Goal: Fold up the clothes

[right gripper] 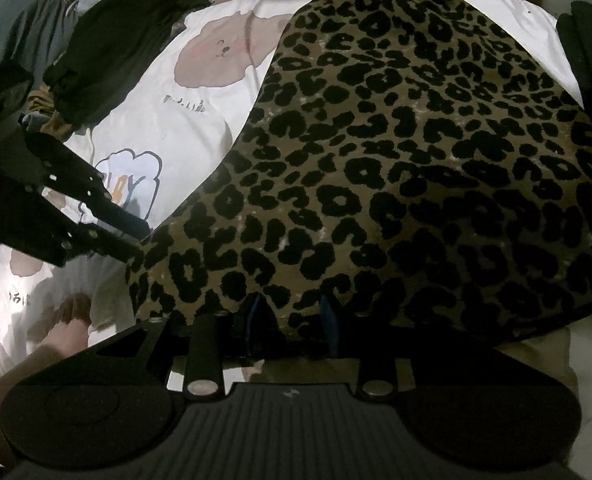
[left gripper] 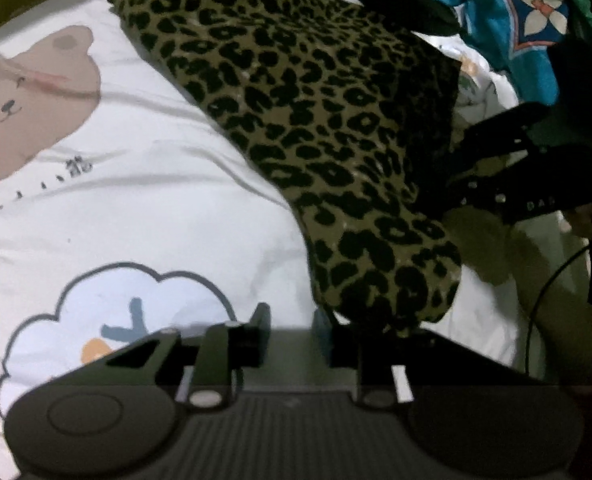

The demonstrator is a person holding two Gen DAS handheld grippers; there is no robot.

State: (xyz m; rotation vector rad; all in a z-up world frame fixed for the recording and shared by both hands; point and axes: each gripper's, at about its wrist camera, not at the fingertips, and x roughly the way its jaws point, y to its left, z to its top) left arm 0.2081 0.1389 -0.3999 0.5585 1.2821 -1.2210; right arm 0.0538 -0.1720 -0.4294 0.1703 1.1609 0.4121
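1. Nearest, right gripper [right gripper: 292, 312]: jaws drawn narrow, clamped on the near hem of the leopard-print garment [right gripper: 416, 160], blue pads just showing under the cloth.
2. Beside it to the left, left gripper [left gripper: 292, 336]: jaws likewise narrow, seen from the right wrist pinching the garment's near left corner; from its own camera the bite is hidden behind one finger.
3. Between the two, near hem held up off the bed sheet [left gripper: 156, 200]; rest of the cloth running away towards the bed's far edge, broad and mostly smooth.
4. As for progress: no finished crease or stacked layer visible. Fits either spreading the piece flat before folding, or carrying the near hem over towards the far edge mid-fold; not settled by these views.
5. Left of the grippers, a hand [right gripper: 68, 320] close to the sheet's near edge.
6. Further off, a dark heap of clothes [right gripper: 108, 52] at the far left corner, and a blue patterned garment [left gripper: 508, 20] hanging nearby, both crumpled, so likely more folding left.
7. In the way: the dark heap crowding the bare sheet on the left.
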